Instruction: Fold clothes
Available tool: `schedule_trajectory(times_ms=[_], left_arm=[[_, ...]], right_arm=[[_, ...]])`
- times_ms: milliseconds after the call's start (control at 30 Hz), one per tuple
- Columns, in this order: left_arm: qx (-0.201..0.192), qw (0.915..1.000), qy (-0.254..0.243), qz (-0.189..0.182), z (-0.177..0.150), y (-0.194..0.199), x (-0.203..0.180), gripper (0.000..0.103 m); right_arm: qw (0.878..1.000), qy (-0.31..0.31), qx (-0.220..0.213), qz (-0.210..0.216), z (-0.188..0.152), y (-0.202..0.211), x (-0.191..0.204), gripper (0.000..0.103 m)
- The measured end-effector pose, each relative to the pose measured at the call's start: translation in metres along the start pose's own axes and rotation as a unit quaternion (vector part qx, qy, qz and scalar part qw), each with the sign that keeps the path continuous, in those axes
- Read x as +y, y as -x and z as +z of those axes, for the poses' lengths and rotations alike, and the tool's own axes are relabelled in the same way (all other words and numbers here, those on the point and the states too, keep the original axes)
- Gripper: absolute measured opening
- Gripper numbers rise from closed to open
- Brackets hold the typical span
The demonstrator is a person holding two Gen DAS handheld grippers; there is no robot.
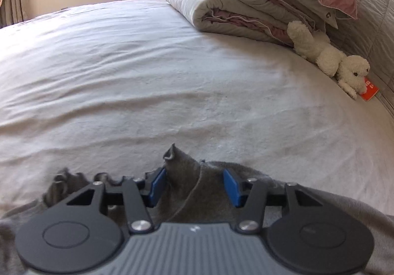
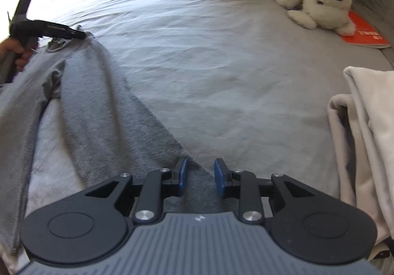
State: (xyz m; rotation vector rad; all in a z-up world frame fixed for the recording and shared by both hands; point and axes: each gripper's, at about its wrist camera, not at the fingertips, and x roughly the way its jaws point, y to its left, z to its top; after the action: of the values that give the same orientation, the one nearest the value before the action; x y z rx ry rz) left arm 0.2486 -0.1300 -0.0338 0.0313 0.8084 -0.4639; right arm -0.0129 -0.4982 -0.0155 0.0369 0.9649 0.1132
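A grey garment (image 2: 81, 107) of soft, slightly fuzzy knit lies spread across the left half of the right wrist view, on a bed (image 2: 221, 58). It runs as a long band from the upper left down to the lower centre of the frame, rumpled, with a darker fold near its upper end. In the left wrist view the same grey cloth bunches along the bottom of the frame, one pointed corner standing up between the blue pads.

The bed sheet is pale, matte and lightly creased. A rolled, quilted grey duvet (image 1: 236, 4) with a pink lining sits at the upper right, a fluffy white plush rabbit (image 1: 330, 58) beside it, its head resting on a flat orange booklet (image 1: 370, 91). Folded cream cloth (image 2: 367, 142) lies at the right edge of the right wrist view.

The left tool (image 1: 195, 186) has its pads apart, with cloth heaped between them; whether they press on it I cannot tell. The right tool (image 2: 200, 176) has its pads apart, a narrow gap above the cloth's edge, gripping nothing. A hand (image 2: 19, 53) at the left edge holds the left tool's handle.
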Motion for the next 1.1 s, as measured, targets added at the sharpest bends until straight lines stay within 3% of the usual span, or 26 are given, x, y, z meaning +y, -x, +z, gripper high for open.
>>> schedule_trajectory(times_ms=[200,333,367,400,433,500,633,800,967,1100], left_arm=[[-0.009,0.9995,-0.003,-0.03,0.0,-0.007,-0.002,0.045],[-0.012,0.9996,-0.013,-0.024,-0.002,-0.011,-0.004,0.014],[-0.015,0.9995,-0.013,-0.025,-0.003,-0.01,-0.004,0.012],[-0.019,0.9994,-0.012,-0.027,-0.005,-0.009,-0.004,0.01],[-0.023,0.9993,-0.01,-0.028,-0.006,-0.009,-0.003,0.009],[-0.034,0.999,-0.006,-0.027,-0.007,-0.006,-0.003,0.008],[-0.061,0.9979,0.0,-0.023,-0.01,0.0,-0.004,0.008],[-0.095,0.9952,0.016,-0.013,-0.009,0.005,-0.004,0.008],[-0.112,0.9935,0.016,0.014,-0.008,0.001,-0.005,0.008],[-0.101,0.9941,-0.001,0.042,-0.014,-0.011,-0.01,0.008]], right_arm=[[0.999,-0.015,-0.002,0.052,0.01,-0.004,-0.004,0.03],[0.998,0.023,0.009,0.057,0.016,-0.017,0.013,0.03],[0.998,0.041,0.013,0.05,0.017,-0.018,0.019,0.025],[0.997,0.056,0.018,0.051,0.019,-0.018,0.023,0.009],[0.996,0.067,0.023,0.051,0.02,-0.018,0.027,0.004],[0.995,0.088,0.029,0.027,0.024,-0.018,0.034,0.004],[0.992,0.113,0.019,-0.061,0.038,-0.019,0.034,0.003],[0.976,0.146,0.0,-0.16,0.068,-0.032,0.027,0.003],[0.969,0.154,-0.008,-0.193,0.101,-0.057,0.016,0.003],[0.971,0.148,0.026,-0.186,0.114,-0.086,0.006,0.003]])
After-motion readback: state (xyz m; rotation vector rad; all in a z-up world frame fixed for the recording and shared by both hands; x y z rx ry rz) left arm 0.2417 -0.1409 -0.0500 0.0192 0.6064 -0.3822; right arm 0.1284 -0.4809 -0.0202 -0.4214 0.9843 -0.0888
